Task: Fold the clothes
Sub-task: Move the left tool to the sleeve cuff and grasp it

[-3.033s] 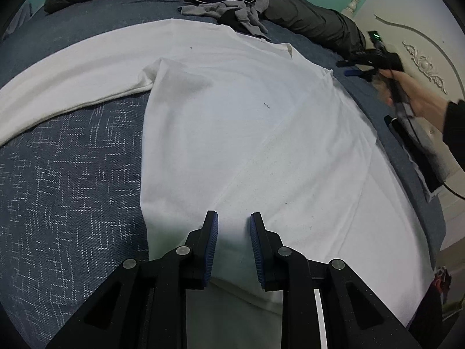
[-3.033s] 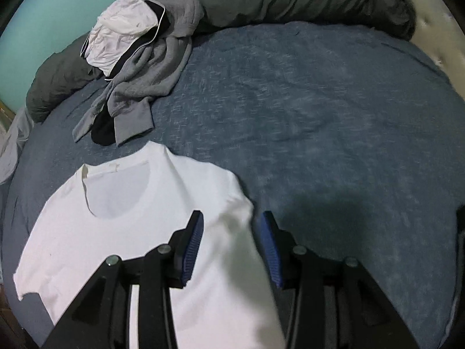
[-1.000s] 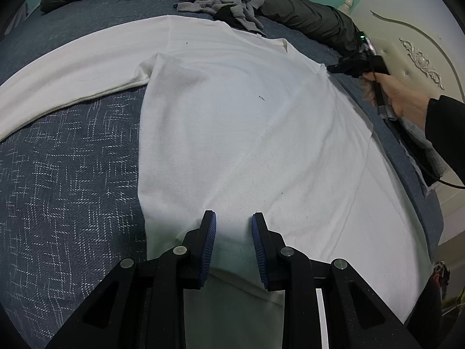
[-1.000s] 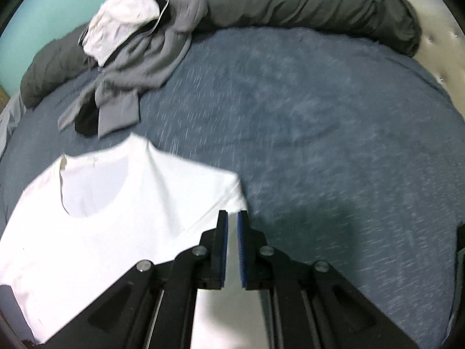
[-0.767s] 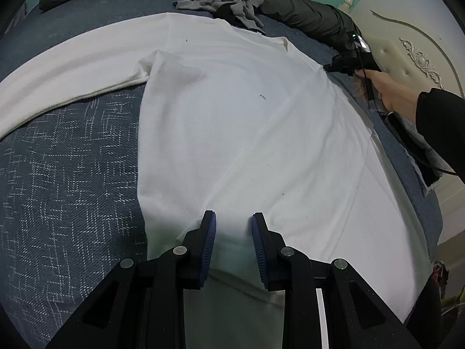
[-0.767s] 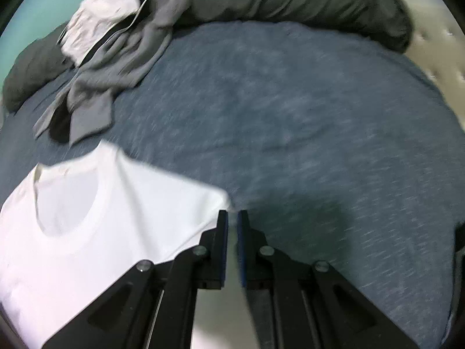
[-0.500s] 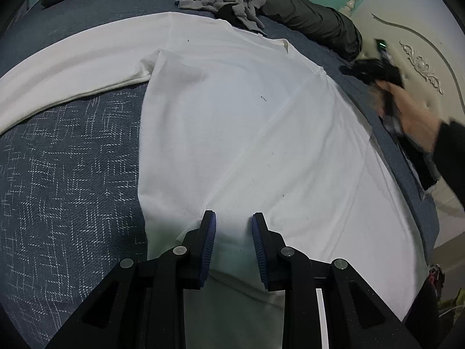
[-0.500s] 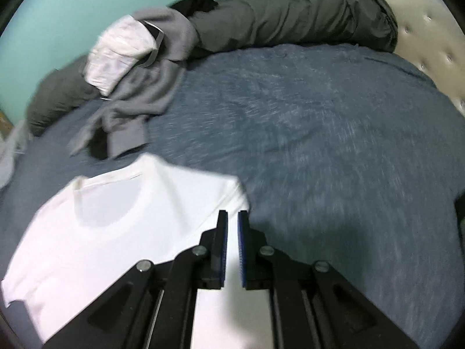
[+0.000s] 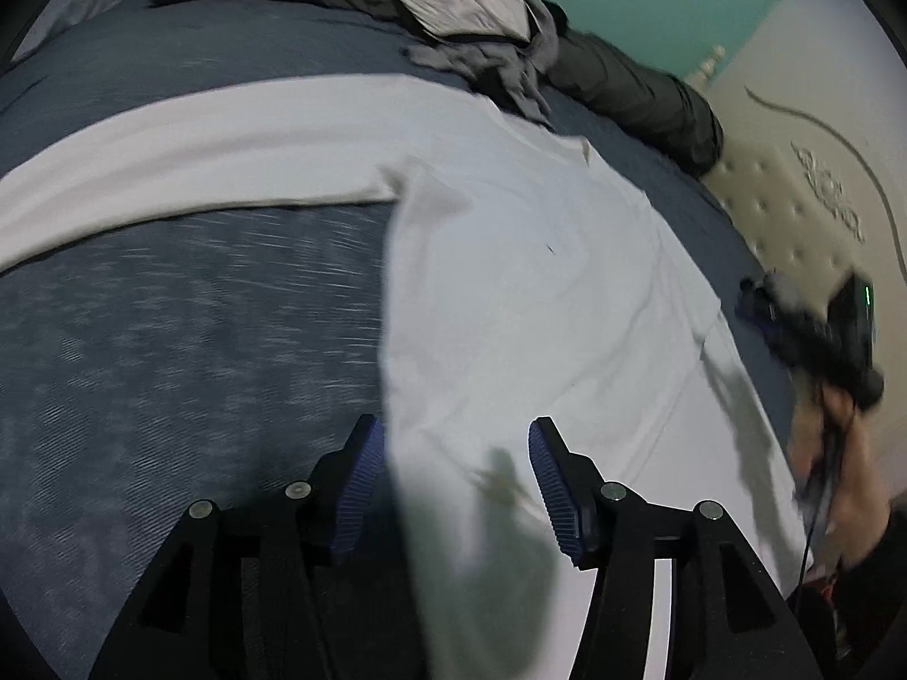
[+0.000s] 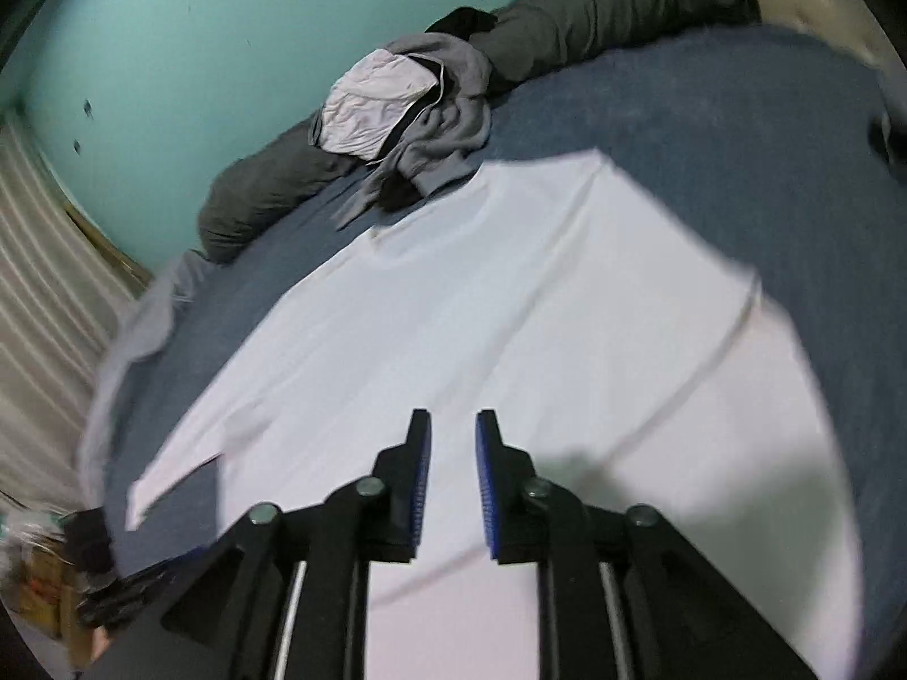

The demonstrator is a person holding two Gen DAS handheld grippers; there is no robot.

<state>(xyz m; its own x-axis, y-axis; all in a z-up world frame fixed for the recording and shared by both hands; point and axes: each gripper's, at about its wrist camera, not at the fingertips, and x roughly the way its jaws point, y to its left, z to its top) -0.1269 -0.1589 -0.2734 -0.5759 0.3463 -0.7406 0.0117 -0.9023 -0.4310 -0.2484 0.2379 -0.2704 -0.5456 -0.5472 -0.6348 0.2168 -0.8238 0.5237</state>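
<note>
Across the blue bed (image 9: pixel 170 340) I see the white shirt (image 9: pixel 538 294) lying flat, one long sleeve stretched left. Beyond its collar, far off, sits a grey clothes pile (image 10: pixel 419 107). My left gripper (image 9: pixel 456 476) hangs wide open over the near hem; my right gripper (image 10: pixel 452 476), parted narrowly, holds nothing above the shirt.

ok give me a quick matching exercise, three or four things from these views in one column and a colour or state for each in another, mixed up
Things:
1. long-sleeved shirt
2. bedspread
3. left gripper
4. wall

Colour or state:
A. teal
B. open, over the shirt's edge
C. white, spread flat
D. dark blue

Pairs: 1-C, 2-D, 3-B, 4-A
</note>
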